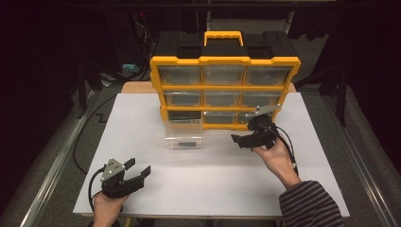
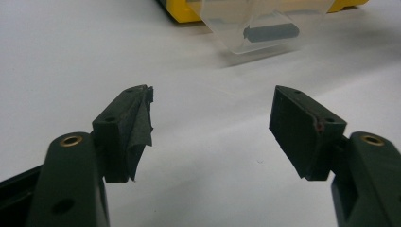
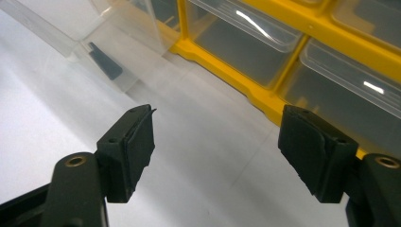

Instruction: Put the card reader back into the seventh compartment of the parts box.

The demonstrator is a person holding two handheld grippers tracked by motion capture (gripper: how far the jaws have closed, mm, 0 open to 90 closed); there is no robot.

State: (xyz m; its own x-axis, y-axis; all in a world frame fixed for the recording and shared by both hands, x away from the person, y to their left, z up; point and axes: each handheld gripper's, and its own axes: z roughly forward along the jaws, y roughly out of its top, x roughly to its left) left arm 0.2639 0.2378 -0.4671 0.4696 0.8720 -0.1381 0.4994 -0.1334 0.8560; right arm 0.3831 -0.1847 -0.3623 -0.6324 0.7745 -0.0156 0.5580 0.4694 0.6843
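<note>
While the high view looks down, the right gripper (image 1: 243, 140) sits just right of the pulled-out clear drawer (image 1: 185, 134) on the white table (image 1: 213, 179), nearer than the left gripper (image 1: 137, 171), both empty with jaws spread. From the left gripper view, the drawer (image 2: 265, 23) lies well ahead, its dark piece (image 2: 271, 32) lying crosswise. Over in the right gripper view, jaws stand apart, drawer (image 3: 90, 42) up-left, yellow organizer (image 3: 265, 101) close ahead in a dark room.

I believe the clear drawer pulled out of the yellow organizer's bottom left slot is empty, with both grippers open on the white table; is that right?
Not quite: the clear drawer is not empty. A small dark object lies inside it, as the left gripper view shows. The rest holds: it stands out from the bottom left slot of the yellow organizer, and the left gripper and right gripper are open over the white table.
</note>
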